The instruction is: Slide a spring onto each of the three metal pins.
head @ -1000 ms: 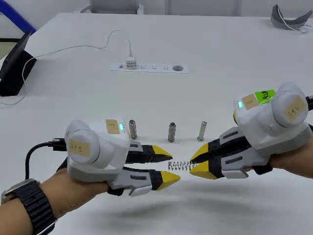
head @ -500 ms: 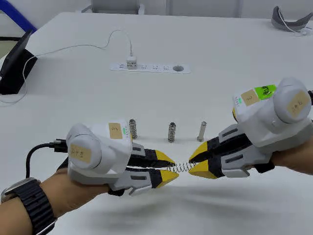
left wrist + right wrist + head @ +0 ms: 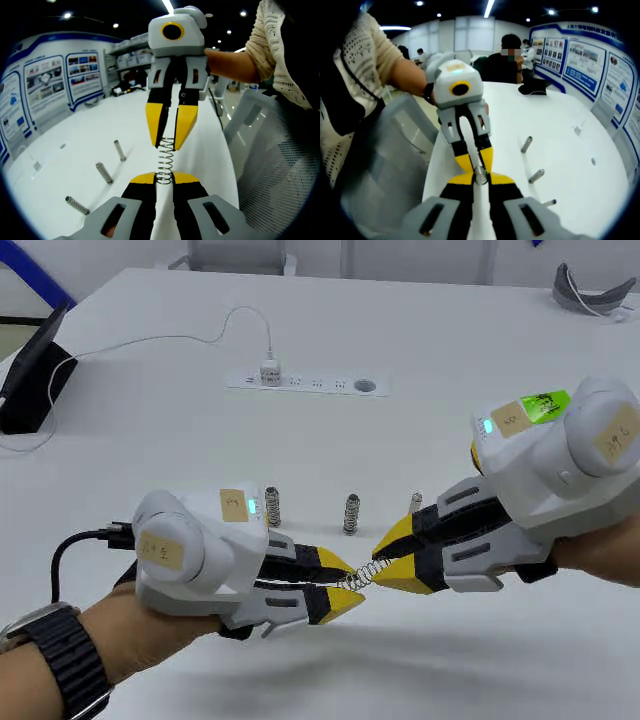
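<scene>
A small metal spring [image 3: 360, 577] hangs above the table, held at both ends. My left gripper [image 3: 342, 592] is shut on its left end and my right gripper [image 3: 378, 560] is shut on its right end, slightly higher. In the left gripper view the spring [image 3: 165, 161] runs from my own jaws up to the right gripper [image 3: 170, 142]. In the right gripper view I see the spring [image 3: 480, 174] end-on, with the left gripper [image 3: 474, 161] just behind it. Behind the grippers stand three pins: the left pin [image 3: 271, 506] and middle pin [image 3: 351, 512] each wear a spring, while the right pin [image 3: 416, 504] is bare.
A white power strip [image 3: 305, 383] with a plugged-in charger and cable lies farther back on the white table [image 3: 480, 440]. A dark device [image 3: 28, 375] stands at the left edge. A grey headset [image 3: 590, 290] rests at the far right corner.
My left gripper's jaws have closed onto the spring's left end. The right gripper has moved left and a little up, so the spring is shorter and tilted.
</scene>
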Demonstrator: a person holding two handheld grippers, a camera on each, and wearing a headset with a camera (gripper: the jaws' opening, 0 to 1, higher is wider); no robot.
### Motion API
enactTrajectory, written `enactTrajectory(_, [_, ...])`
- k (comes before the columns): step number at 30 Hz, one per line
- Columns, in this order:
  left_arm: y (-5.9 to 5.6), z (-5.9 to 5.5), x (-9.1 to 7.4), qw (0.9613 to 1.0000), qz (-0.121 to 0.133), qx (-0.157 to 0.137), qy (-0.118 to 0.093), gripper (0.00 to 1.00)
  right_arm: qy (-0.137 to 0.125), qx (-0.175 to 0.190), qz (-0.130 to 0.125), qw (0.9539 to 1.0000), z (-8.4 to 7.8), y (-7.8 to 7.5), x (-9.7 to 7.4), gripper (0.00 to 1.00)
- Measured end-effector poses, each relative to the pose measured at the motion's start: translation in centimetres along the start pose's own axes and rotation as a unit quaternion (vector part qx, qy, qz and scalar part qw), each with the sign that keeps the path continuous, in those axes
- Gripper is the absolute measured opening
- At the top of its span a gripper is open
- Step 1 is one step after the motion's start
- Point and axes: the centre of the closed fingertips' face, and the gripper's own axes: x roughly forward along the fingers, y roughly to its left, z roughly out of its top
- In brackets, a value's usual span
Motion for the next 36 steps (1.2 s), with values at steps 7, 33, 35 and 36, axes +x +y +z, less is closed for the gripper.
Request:
enactTrajectory(7, [-0.2,0.3,0.0,1.0000,-0.002,-0.001,-0.005,0.11,-0.017,0.000,0.000,0.9999,1.2,0.2,0.2,0.12])
enactTrajectory(33, [0.4,1.1,-0.1,0.9995,0.008,-0.019,-0.022,0.12,-0.049,0.010,-0.011,0.9987,2.4,-0.3,0.7,0.12])
enactTrajectory(35, [0.6,1.3,-0.1,0.9994,0.012,-0.022,-0.026,0.13,-0.045,0.010,-0.012,0.9988,2.3,-0.4,0.7,0.12])
enactTrajectory(36, [0.7,1.3,-0.2,0.9993,0.013,-0.023,-0.025,0.15,-0.045,0.011,-0.012,0.9989,2.2,-0.4,0.7,0.12])
